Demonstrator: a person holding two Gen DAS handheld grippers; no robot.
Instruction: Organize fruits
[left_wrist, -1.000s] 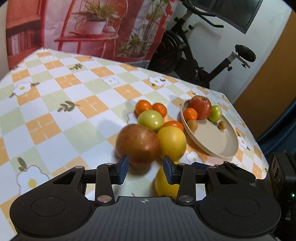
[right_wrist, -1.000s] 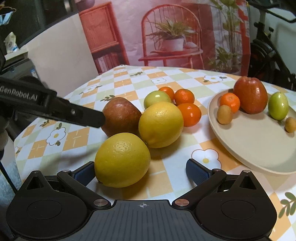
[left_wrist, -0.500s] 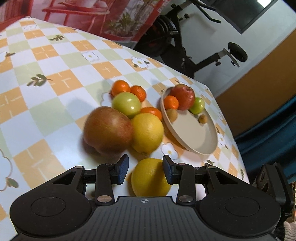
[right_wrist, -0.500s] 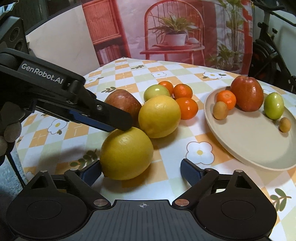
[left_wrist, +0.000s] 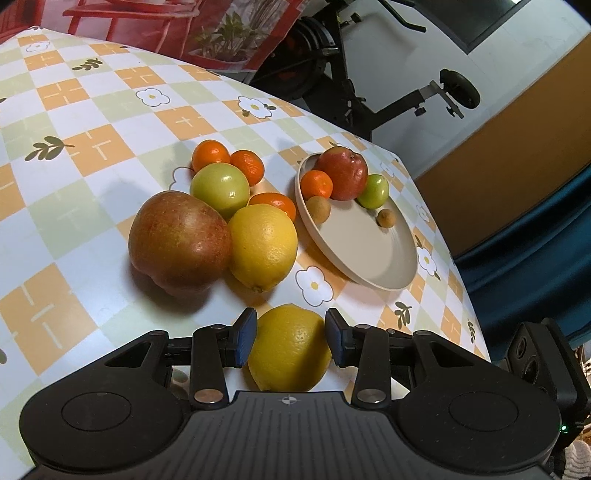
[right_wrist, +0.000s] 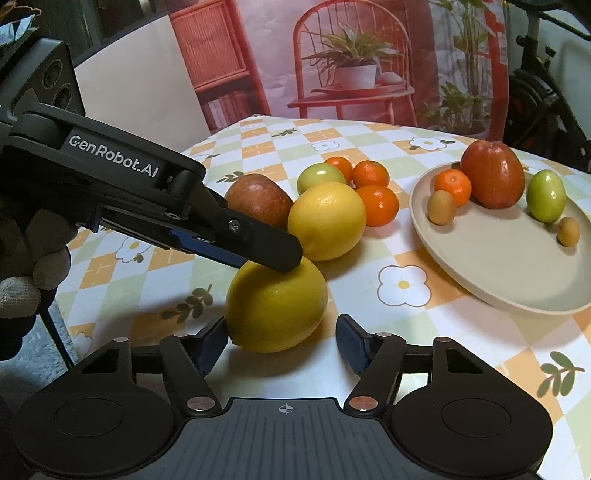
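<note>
We are closing our right gripper (right_wrist: 280, 341) around the near lemon (right_wrist: 276, 308) on the desk (right_wrist: 406, 332); its left finger touches, its right stands clear. Our left gripper (left_wrist: 290, 334) hovers over that lemon, fingers narrowly spread, gripping nothing.

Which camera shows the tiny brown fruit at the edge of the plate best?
The right wrist view: the tiny brown fruit sits close and unblocked on the plate, apart from the green fruit. The left wrist view shows it too, but farther off and smaller.
</note>
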